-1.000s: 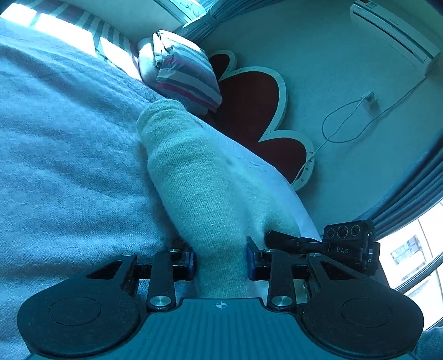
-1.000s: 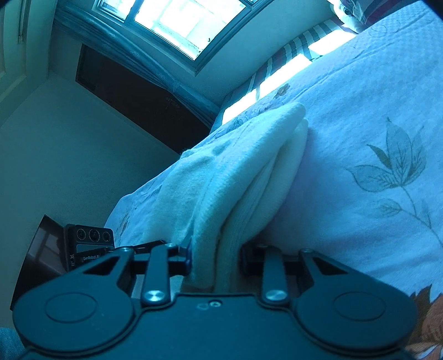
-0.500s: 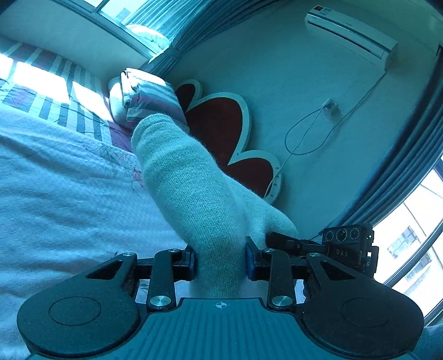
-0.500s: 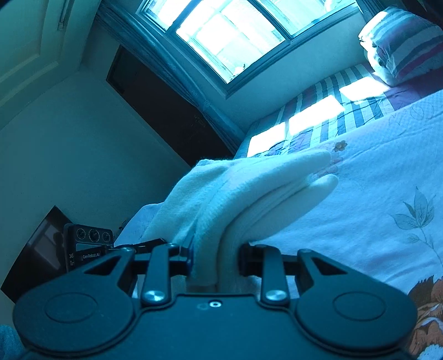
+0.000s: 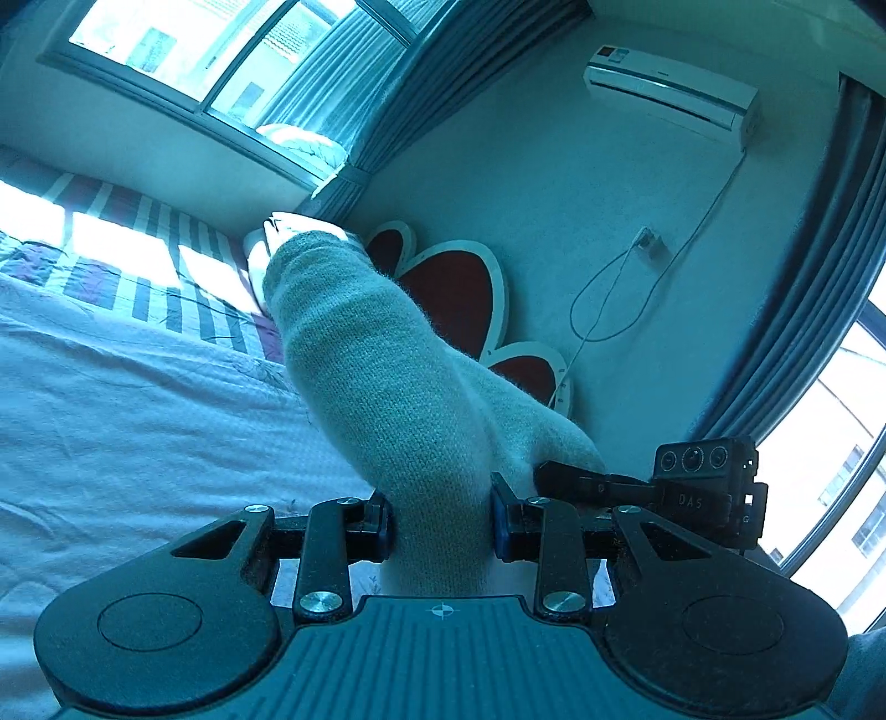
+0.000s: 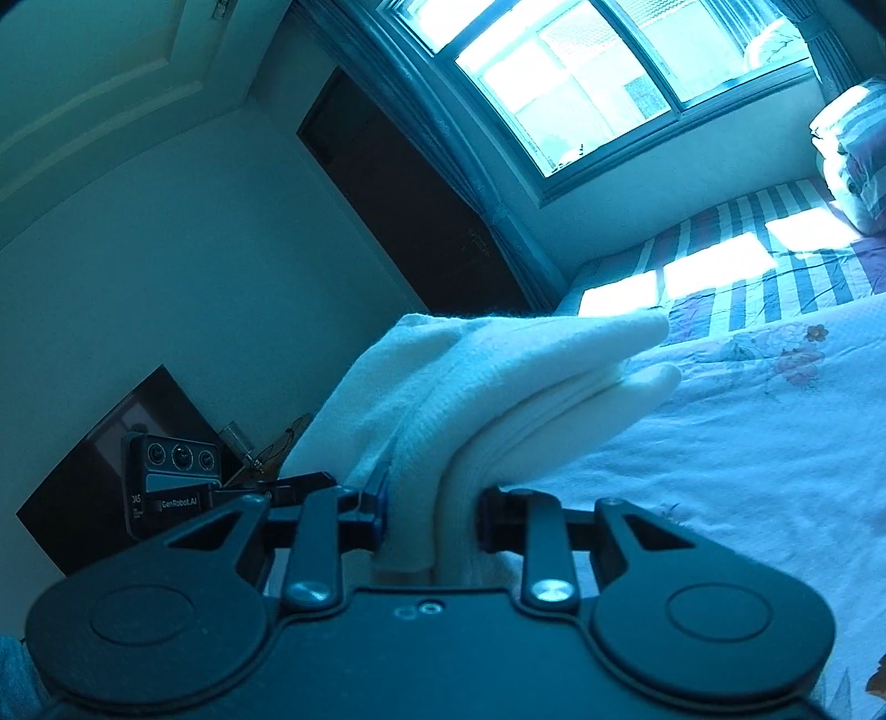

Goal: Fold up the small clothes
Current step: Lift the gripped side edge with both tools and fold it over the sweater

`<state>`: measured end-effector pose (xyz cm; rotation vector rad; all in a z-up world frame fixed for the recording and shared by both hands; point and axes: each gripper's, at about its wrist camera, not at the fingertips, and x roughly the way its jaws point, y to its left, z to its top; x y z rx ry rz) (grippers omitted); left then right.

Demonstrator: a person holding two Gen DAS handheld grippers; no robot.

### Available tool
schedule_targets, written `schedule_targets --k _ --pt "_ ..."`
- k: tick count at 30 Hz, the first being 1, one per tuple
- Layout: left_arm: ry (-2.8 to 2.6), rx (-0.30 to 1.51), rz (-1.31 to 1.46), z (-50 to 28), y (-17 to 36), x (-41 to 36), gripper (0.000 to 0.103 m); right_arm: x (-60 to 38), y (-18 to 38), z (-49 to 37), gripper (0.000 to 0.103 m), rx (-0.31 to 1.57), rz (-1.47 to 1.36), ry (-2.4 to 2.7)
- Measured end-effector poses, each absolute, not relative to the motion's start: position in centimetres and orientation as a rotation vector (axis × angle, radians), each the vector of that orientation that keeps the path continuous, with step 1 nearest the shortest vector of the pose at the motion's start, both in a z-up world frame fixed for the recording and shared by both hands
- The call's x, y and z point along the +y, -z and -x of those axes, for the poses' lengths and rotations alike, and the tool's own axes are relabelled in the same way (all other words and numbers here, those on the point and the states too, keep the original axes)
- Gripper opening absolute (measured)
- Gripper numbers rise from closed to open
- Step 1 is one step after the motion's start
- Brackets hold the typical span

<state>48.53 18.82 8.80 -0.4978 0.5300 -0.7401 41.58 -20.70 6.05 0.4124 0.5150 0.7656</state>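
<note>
At the bottom centre of the left wrist view, the left gripper (image 5: 441,525) is clenched on a pale knitted sock (image 5: 382,387), whose fabric fills the gap between both blue-tipped fingers (image 5: 381,526). From there the sock rises up and to the left through the middle of the frame, lifted clear of the bedspread (image 5: 138,421) that spreads across the lower left. Just right of the sock's lower end, the other tool's camera unit (image 5: 703,487) shows at the right centre of the frame. Beyond the sock, a striped blanket (image 5: 127,277) lies at the left centre, and a red flower-shaped headboard (image 5: 448,288) leans against the wall near the middle. An air conditioner (image 5: 670,94) hangs at the upper right, and a window (image 5: 183,50) fills the upper left. In the right wrist view, the right gripper (image 6: 432,518) at the bottom centre is clamped on the same sock (image 6: 498,376), here doubled into layers that bunch between the jaws and reach right toward the frame's centre, above the floral bedspread (image 6: 747,443) on the right. Farther off, a striped pillow (image 6: 853,155) sits at the right edge, a dark door (image 6: 410,205) stands in the upper middle, and a bright window (image 6: 598,72) tops the frame.
</note>
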Motion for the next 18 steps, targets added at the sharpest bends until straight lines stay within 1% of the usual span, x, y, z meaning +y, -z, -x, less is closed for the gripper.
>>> schedule_targets --k 4,8,18 --pt "0.684 0.531 0.503 -47.6 -8.3 21.5 0.032 -17.8 -5.6 -42.7 0.029 0.533 -0.406 -0.812" --pt "0.618 0.545 0.525 -47.0 -6.6 24.2 0.032 -15.3 -4.4 -44.9 0.029 0.574 -0.410 -0.851" --pt "0.484 0.642 0.599 -48.6 -0.1 29.1 0.033 -9.6 0.8 -50.8 0.029 0.713 -0.436 -0.922"
